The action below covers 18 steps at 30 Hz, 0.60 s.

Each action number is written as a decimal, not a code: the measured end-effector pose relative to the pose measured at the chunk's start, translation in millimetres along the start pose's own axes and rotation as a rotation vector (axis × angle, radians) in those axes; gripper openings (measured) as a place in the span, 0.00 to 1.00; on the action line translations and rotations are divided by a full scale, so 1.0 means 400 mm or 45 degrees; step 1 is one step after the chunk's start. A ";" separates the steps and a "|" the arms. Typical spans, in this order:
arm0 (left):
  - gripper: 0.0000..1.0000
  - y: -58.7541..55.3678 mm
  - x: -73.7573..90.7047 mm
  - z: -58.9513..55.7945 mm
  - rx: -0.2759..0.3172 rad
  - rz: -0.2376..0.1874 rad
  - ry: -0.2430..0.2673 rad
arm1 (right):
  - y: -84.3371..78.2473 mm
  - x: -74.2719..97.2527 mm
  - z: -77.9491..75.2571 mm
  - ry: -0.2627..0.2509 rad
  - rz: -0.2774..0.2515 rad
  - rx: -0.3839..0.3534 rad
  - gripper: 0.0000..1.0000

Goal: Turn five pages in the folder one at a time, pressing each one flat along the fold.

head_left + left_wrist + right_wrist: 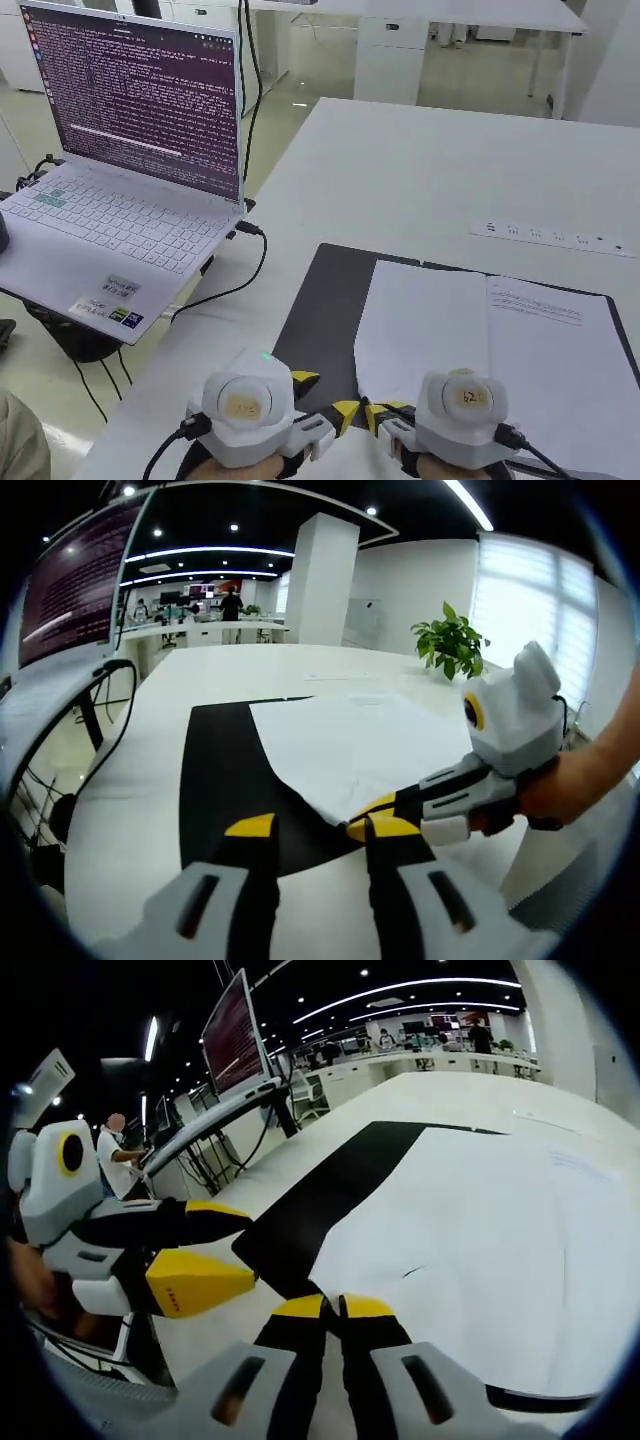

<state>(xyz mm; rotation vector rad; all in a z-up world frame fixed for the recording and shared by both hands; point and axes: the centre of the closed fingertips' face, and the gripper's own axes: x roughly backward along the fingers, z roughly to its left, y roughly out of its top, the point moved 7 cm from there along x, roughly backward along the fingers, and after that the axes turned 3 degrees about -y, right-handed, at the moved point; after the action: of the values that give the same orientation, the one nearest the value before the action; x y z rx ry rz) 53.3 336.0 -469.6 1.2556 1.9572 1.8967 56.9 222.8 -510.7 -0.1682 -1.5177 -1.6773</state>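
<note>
Gripping the near-left corner of the top page, the right gripper has its jaws closed tip to tip on the paper. That page's left edge curves slightly and stops short of the outer edge of the black folder, leaving a broad strip of dark cover showing. The folder lies open at the near edge of the white bench. A fold line runs down the paper, with printed text on the sheet to its right.

The left gripper hovers just beside the right one. Its jaws are spread apart with nothing between them, above the folder's near-left corner.

Open bench top stretches beyond the folder's far edge, with a white power strip near the right side. A narrow band of bench separates the folder from the left edge. A laptop sits off that edge, its black cable looping close to it.
</note>
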 end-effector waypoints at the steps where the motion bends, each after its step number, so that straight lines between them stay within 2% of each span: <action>1: 0.33 0.001 -0.003 -0.001 -0.004 0.002 -0.001 | -0.004 0.000 0.005 0.008 0.008 0.001 0.04; 4: 0.33 0.004 -0.014 -0.002 -0.005 0.010 -0.006 | -0.011 0.001 0.014 0.020 0.004 0.003 0.05; 8: 0.33 0.004 -0.027 -0.007 0.001 0.017 -0.012 | -0.026 0.003 0.020 0.041 -0.002 -0.016 0.12; 13: 0.33 0.001 -0.051 -0.014 -0.009 0.037 -0.025 | -0.032 0.017 0.014 0.042 -0.017 -0.047 0.09; 18: 0.32 0.001 -0.088 -0.020 -0.020 0.056 -0.044 | -0.029 0.052 0.006 0.038 -0.064 -0.077 0.09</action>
<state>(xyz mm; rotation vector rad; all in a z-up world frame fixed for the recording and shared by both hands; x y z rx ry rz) 71.1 307.5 -483.2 1.3289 1.9091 1.8940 35.2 213.6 -506.3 -0.1373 -1.4605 -1.7594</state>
